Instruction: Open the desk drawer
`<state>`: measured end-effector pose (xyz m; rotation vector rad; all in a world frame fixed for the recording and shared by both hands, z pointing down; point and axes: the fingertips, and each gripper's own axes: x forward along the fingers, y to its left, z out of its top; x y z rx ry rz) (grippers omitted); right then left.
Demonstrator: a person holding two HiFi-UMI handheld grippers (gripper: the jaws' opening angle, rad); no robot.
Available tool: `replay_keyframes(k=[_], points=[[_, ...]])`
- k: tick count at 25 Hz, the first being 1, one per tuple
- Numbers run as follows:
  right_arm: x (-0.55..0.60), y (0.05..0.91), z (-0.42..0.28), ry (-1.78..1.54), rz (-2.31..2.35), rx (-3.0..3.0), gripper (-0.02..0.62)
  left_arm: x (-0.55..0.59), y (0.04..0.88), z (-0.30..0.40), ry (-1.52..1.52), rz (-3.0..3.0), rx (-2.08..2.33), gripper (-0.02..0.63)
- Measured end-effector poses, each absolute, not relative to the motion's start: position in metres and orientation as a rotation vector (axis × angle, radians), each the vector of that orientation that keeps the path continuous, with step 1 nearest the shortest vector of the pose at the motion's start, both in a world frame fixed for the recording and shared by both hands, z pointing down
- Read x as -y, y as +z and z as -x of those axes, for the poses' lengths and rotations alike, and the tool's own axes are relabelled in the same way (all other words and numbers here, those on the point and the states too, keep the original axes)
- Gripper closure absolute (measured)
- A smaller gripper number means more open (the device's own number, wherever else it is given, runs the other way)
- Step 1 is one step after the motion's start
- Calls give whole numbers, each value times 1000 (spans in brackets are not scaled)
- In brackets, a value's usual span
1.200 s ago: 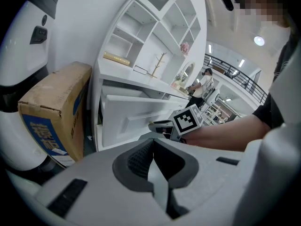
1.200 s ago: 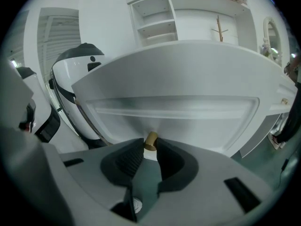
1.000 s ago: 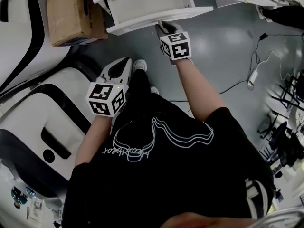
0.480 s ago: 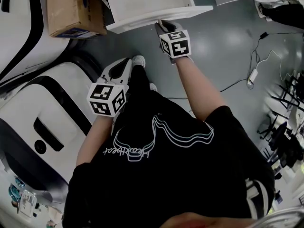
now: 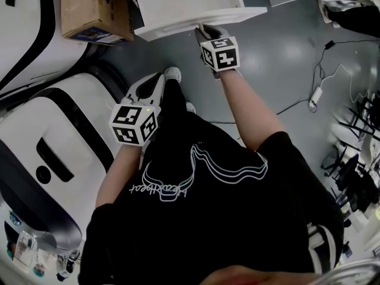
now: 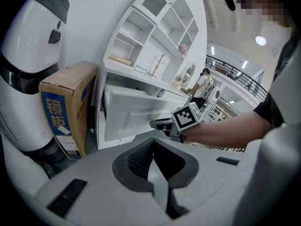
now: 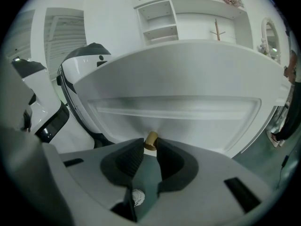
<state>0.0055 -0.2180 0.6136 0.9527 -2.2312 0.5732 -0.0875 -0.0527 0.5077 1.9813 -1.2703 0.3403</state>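
The white desk drawer (image 5: 184,2) stands pulled out at the top of the head view. Its front panel (image 7: 178,102) fills the right gripper view. My right gripper (image 7: 149,144) is shut on the small brass knob (image 7: 150,139) at the middle of that panel, and in the head view its marker cube (image 5: 219,53) sits just below the drawer's front edge. My left gripper (image 5: 155,81) hangs lower left over the grey floor, apart from the drawer, pointing toward it. Its jaws meet with nothing between them (image 6: 152,149). The left gripper view shows the drawer (image 6: 136,112) and the right gripper (image 6: 162,125) from the side.
A cardboard box (image 5: 89,10) stands on the floor left of the drawer. A large white and black robot body (image 5: 53,135) fills the left side. Shelves (image 6: 155,36) rise above the desk. Cables (image 5: 320,88) and chair legs (image 5: 356,123) lie on the floor at right.
My right gripper has kept its hold on the knob while both hands shifted slightly. The white robot body at left has slid down the picture and the box has moved up.
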Motion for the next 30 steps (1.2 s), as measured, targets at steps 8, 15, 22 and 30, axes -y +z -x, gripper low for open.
replay_keyframes(k=[8, 15, 22, 30], points=[[203, 612, -12, 562, -955, 2226, 505, 38, 506, 82, 337, -1981, 1284, 601], [192, 612, -17, 549, -950, 2222, 505, 21, 505, 77, 337, -1973, 1295, 601], [179, 612, -23, 529, -959, 2220, 505, 5, 503, 76, 326, -1958, 1307, 601], [175, 612, -24, 547, -974, 2216, 508, -9, 504, 74, 324, -1957, 1312, 601]])
